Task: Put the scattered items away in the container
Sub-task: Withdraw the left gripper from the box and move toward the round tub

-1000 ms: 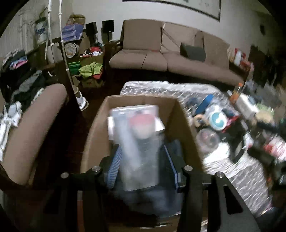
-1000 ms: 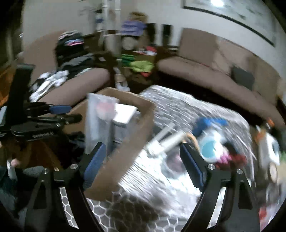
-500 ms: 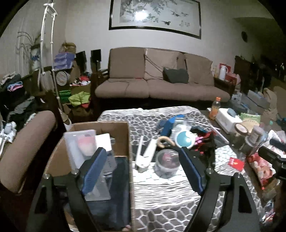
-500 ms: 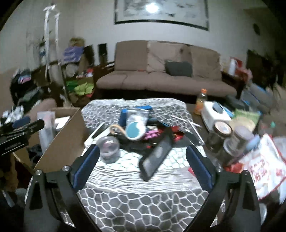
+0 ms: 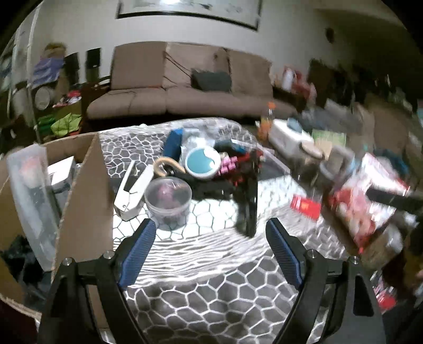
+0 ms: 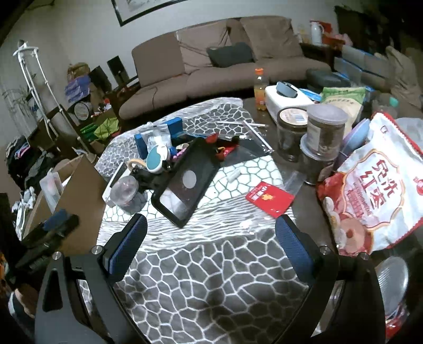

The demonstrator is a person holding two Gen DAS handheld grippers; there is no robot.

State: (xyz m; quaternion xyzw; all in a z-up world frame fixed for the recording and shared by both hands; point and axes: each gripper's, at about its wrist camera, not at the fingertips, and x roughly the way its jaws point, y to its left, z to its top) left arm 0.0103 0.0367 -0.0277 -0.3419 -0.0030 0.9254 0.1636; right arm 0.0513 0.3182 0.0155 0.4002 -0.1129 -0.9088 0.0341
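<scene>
left gripper (image 5: 208, 246): blue-padded jaws wide apart, nothing between them, hovering over the grey honeycomb-patterned tablecloth (image 5: 201, 288). right gripper (image 6: 211, 243): jaws likewise spread and empty. brown cardboard box (image 5: 84, 190) stands at the table's left edge, holding a clear plastic case (image 5: 31, 201). scattered on the cloth: small clear lidded tub (image 6: 127, 194), black tablet (image 6: 186, 184) lying tilted, red packet (image 6: 269, 198).

A brown sofa (image 6: 211, 60) stands against the pale wall (image 6: 79, 34) beneath a framed picture (image 5: 190, 10).

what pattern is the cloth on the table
Grey with a white honeycomb-like cell outline, crossed by paler white bands. The tablecloth shows best in the right wrist view.
</scene>
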